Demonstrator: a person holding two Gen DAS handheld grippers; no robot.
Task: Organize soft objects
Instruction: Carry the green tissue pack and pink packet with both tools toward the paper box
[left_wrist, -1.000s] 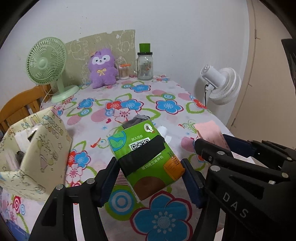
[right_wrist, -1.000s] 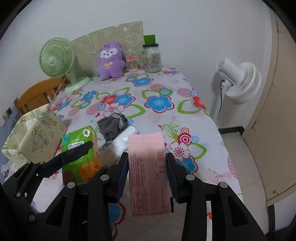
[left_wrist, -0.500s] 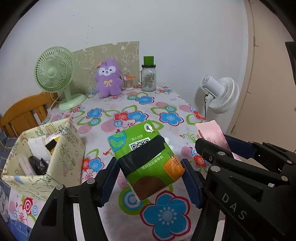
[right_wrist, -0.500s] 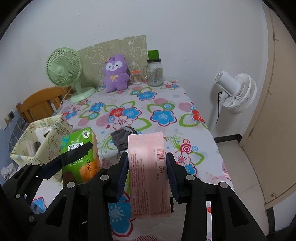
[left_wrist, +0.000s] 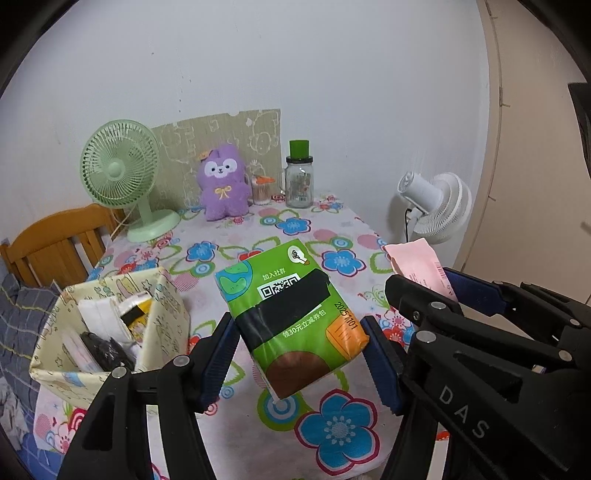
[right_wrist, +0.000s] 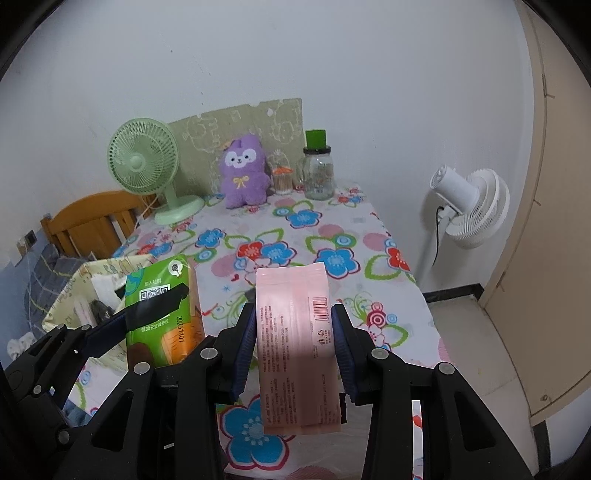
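Note:
My left gripper (left_wrist: 300, 354) is shut on a green tissue pack (left_wrist: 291, 317) and holds it above the flowered tablecloth. The same green tissue pack (right_wrist: 162, 310) shows at the left of the right wrist view. My right gripper (right_wrist: 293, 350) is shut on a flat pink pack (right_wrist: 295, 347), whose top end shows as the pink pack (left_wrist: 415, 260) in the left wrist view. A pale yellow fabric bin (left_wrist: 110, 325) stands at the table's left front, holding white tissues and a dark item. A purple plush toy (left_wrist: 223, 182) sits at the far end of the table.
A green desk fan (left_wrist: 120, 173), a glass jar with a green lid (left_wrist: 299, 181) and a small cotton-swab jar (left_wrist: 260, 188) line the far wall. A white floor fan (left_wrist: 436, 206) stands right of the table. A wooden chair (left_wrist: 55, 243) is at the left.
Both grippers have risen and drawn back with their packs. More of the table and wall shows, and the inside of the yellow bin has come into sight. The grey cloth is now hidden.

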